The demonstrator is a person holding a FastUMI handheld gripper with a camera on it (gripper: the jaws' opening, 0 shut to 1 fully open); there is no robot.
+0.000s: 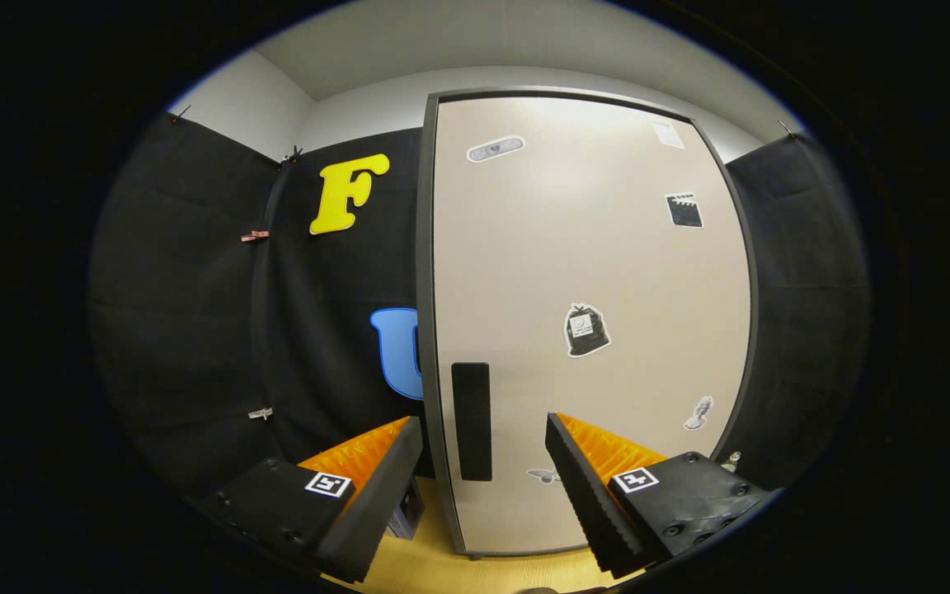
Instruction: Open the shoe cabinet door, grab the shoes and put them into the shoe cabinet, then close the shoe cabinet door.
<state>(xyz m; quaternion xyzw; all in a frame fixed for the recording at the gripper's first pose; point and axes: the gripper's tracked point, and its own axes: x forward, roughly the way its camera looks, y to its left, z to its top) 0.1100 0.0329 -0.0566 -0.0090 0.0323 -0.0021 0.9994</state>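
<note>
A tall beige shoe cabinet [590, 272] with a dark frame stands straight ahead, its door shut. Several small stickers dot the door. A black vertical handle [472, 421] sits low on the door near its left edge, just beyond my fingers and in line with the gap between them. My gripper [485, 429] is open, with nothing between its fingers. The left finger [376, 487] lies left of the cabinet's edge, the right finger [586, 495] in front of the lower door.
Black cloth walls close in on both sides of the cabinet, with small clips [255, 237] pinned on the left one. A light wooden floor [434, 565] shows under the fingers. A small dark object [406, 511] sits on the floor behind the left finger.
</note>
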